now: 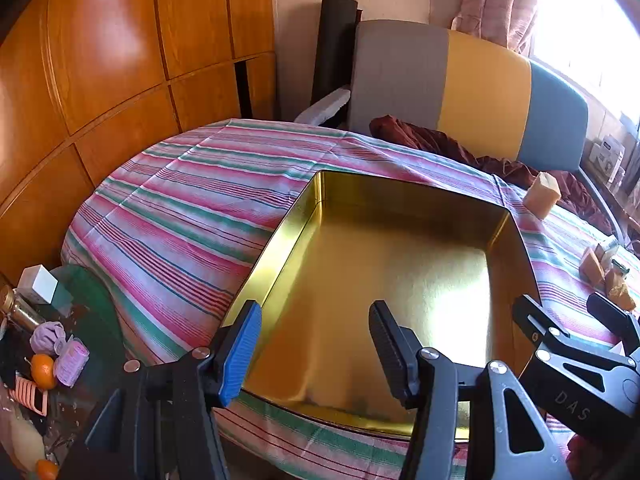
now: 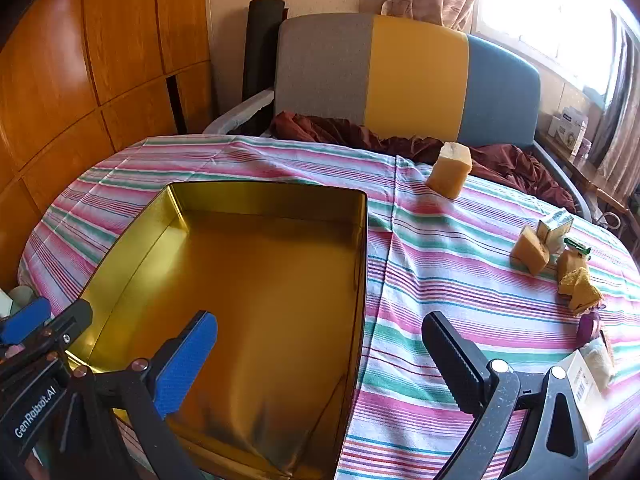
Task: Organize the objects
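Note:
An empty gold tin lies open on the striped tablecloth. My left gripper hovers over the tin's near left corner. Its blue pad sits by the left wall, its black pad is over the floor, and nothing is pinched. My right gripper stands wide open astride the right wall of the tin, holding nothing. A yellow block stands at the table's far side. More yellow pieces, a small box and a purple item lie to the right.
A chair with a grey, yellow and blue back and a maroon cloth stands behind the table. Wooden panels line the left. A cluttered side table with oranges sits at the lower left. A white packet lies near the right gripper.

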